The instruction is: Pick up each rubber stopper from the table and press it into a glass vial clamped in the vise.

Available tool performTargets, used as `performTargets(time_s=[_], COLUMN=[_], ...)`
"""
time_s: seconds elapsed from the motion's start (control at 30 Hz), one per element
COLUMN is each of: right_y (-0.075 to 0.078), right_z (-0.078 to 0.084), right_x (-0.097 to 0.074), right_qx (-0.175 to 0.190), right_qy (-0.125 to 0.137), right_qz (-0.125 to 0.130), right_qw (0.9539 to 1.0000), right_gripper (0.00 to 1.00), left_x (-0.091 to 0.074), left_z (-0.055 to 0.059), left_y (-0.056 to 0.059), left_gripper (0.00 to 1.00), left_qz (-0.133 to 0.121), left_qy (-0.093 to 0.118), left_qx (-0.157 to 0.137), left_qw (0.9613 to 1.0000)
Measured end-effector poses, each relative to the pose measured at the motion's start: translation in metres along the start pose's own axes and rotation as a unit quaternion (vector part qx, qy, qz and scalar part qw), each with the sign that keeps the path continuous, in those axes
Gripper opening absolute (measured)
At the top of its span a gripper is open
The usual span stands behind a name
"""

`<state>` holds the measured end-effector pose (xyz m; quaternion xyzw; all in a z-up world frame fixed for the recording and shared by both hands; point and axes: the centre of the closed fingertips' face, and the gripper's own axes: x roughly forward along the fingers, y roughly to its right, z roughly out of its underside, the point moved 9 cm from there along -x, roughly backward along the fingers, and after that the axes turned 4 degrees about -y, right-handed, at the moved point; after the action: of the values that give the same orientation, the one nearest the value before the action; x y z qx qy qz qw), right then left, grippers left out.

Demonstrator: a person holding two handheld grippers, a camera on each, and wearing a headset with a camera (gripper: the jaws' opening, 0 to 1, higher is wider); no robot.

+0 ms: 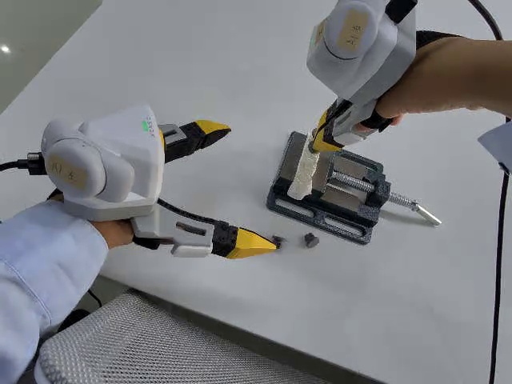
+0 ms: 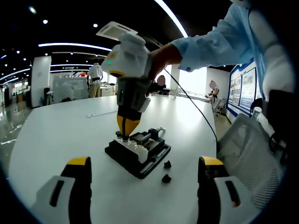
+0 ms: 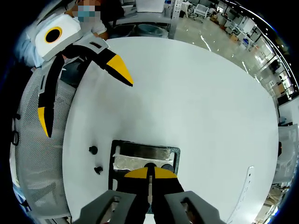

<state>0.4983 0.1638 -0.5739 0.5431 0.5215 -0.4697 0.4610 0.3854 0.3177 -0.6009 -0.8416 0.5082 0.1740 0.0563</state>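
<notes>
A dark vise (image 1: 356, 210) stands on the white table and clamps a row of glass vials in pale padding (image 1: 304, 172). My right gripper (image 1: 322, 146) points straight down at the near end of that row, jaws drawn together on a dark rubber stopper (image 3: 149, 165) held at a vial's mouth. Two loose stoppers (image 1: 278, 238) (image 1: 311, 239) lie on the table in front of the vise. My left gripper (image 1: 236, 186) is open wide, its lower yellow tip almost touching the nearer loose stopper. From the left gripper view the vise (image 2: 140, 154) and both stoppers (image 2: 167, 164) lie ahead between the jaws.
The vise's screw handle (image 1: 416, 206) sticks out to the right. A grey mesh chair (image 1: 160, 344) sits below the table's near edge (image 1: 264, 340). A black cable (image 1: 502, 240) hangs at the right. White tabletop (image 1: 200, 56) stretches beyond the vise.
</notes>
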Motion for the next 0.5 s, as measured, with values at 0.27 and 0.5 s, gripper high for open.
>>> performTargets(time_s=[0.27,0.5], right_y=[0.0008,-0.0015], right_z=[-0.0011,-0.0011], right_x=[0.0010,0.0003], right_qx=[0.002,-0.001], right_qy=[-0.007,-0.006], right_qz=[-0.004,0.005], right_qw=[1.0000,1.0000], right_gripper=[0.00,0.00], left_x=[0.0028,0.0023], left_z=[0.0002,-0.0012], left_y=[-0.0002,0.0010], left_gripper=[0.93,0.93], left_qz=[0.002,0.003], left_qy=[0.001,0.002], left_qx=[-0.001,0.001], left_qw=[1.0000,1.0000])
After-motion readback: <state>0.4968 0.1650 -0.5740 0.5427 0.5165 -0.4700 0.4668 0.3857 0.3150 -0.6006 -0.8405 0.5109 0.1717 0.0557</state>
